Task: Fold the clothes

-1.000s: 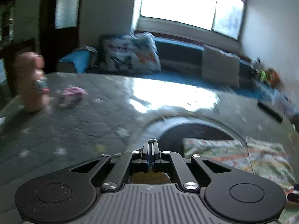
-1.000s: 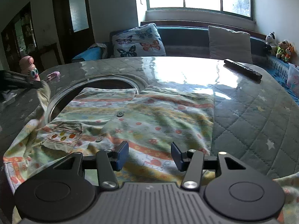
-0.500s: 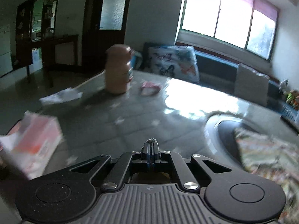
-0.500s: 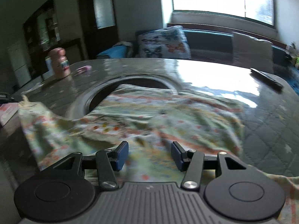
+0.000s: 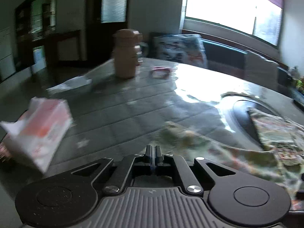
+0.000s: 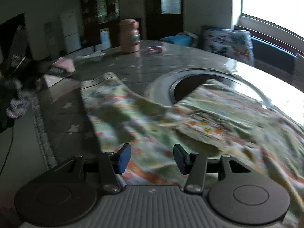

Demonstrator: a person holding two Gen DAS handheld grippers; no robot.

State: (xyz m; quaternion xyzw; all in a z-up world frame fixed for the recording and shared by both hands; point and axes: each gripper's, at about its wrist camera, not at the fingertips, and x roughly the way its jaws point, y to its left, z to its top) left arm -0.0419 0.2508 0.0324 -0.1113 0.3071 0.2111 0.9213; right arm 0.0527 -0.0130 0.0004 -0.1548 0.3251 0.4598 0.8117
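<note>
A light green patterned shirt (image 6: 209, 121) lies spread on the grey quilted table (image 6: 133, 66), partly over a round dark inset (image 6: 188, 85). One sleeve (image 6: 106, 95) stretches out to the left. My right gripper (image 6: 150, 157) is open and empty, just above the shirt's near edge. My left gripper (image 5: 153, 157) has its jaws closed together; the shirt (image 5: 237, 146) lies in front and to its right, and I cannot tell whether cloth is pinched.
A pink tissue box (image 5: 38, 129) sits at the left. A tan bottle (image 5: 126, 53) and a small pink item (image 5: 161, 71) stand further back. White paper (image 5: 70, 85) lies near the far edge. A sofa with cushions (image 5: 180, 47) is behind the table.
Both views have swung left. The left sleeve has been pulled out flat to the left across the table. The left gripper has stayed closed, the right open.
</note>
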